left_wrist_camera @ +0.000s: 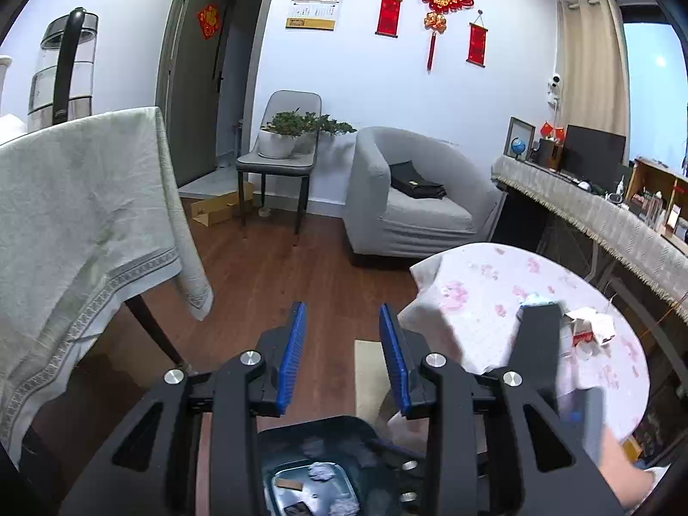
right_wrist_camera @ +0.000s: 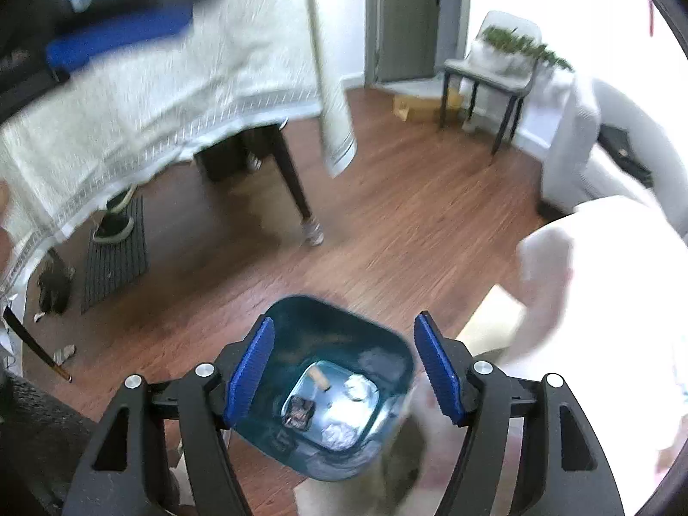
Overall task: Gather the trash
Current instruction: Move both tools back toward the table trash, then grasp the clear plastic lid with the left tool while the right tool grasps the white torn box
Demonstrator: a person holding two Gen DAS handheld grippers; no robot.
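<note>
The right gripper [right_wrist_camera: 344, 370] is held open and empty above the bin [right_wrist_camera: 327, 391], where crumpled paper [right_wrist_camera: 359, 387] lies; the left gripper [left_wrist_camera: 342, 354], nearly closed, holds nothing.

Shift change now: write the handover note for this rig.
Left gripper: open, empty.
Right gripper: open, empty, above the bin.
Done: paper balls, a wrapper and a brown scrap lie in the bin.
Left: crumpled carton on the round table; litter on the floor.
</note>
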